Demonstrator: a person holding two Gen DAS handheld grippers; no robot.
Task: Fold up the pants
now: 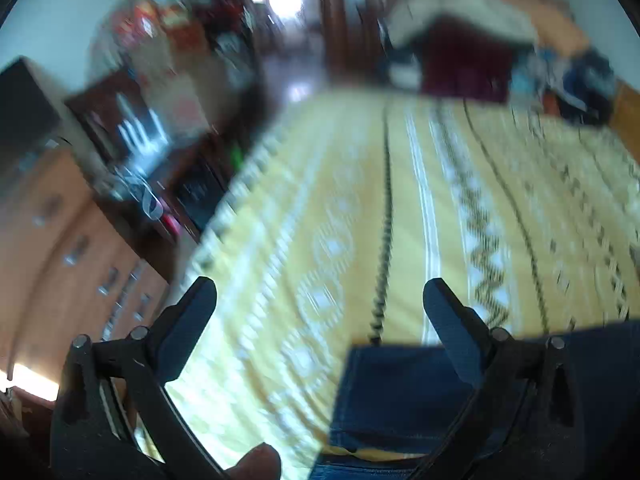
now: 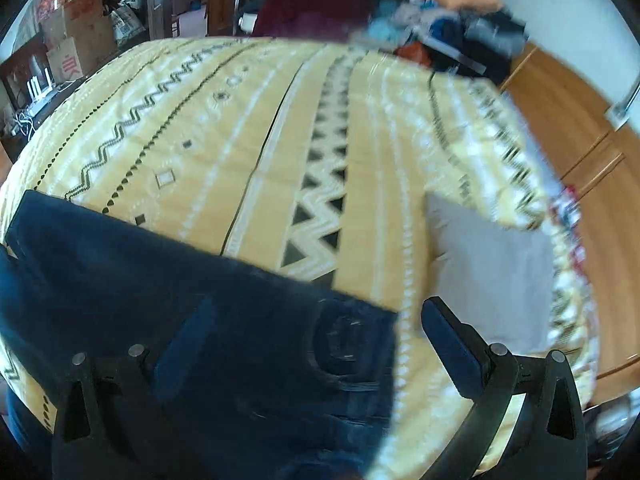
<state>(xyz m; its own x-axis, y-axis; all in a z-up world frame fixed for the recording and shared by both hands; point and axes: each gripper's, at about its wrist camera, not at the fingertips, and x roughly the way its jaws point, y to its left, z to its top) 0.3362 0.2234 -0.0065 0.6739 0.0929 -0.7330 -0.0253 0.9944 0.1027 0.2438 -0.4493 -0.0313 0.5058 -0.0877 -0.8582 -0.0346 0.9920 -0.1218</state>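
Dark blue denim pants (image 2: pixel 192 304) lie on a yellow patterned bedspread (image 2: pixel 360 128). In the right wrist view they fill the lower left, with a back pocket (image 2: pixel 344 344) near the middle. My right gripper (image 2: pixel 312 324) is open above the pants, its left finger over the denim and its right finger (image 2: pixel 452 344) over the bedspread. In the left wrist view a leg end of the pants (image 1: pixel 400 396) lies at the bottom right. My left gripper (image 1: pixel 320 300) is open and empty above the bedspread (image 1: pixel 340 208), its right finger (image 1: pixel 452 328) above the denim edge.
A folded grey cloth (image 2: pixel 492 280) lies on the bed to the right of the pants. A heap of clothes (image 2: pixel 452 28) sits at the far end of the bed. A wooden wardrobe (image 2: pixel 572 112) stands right; drawers (image 1: pixel 80 248) and cluttered shelves stand left.
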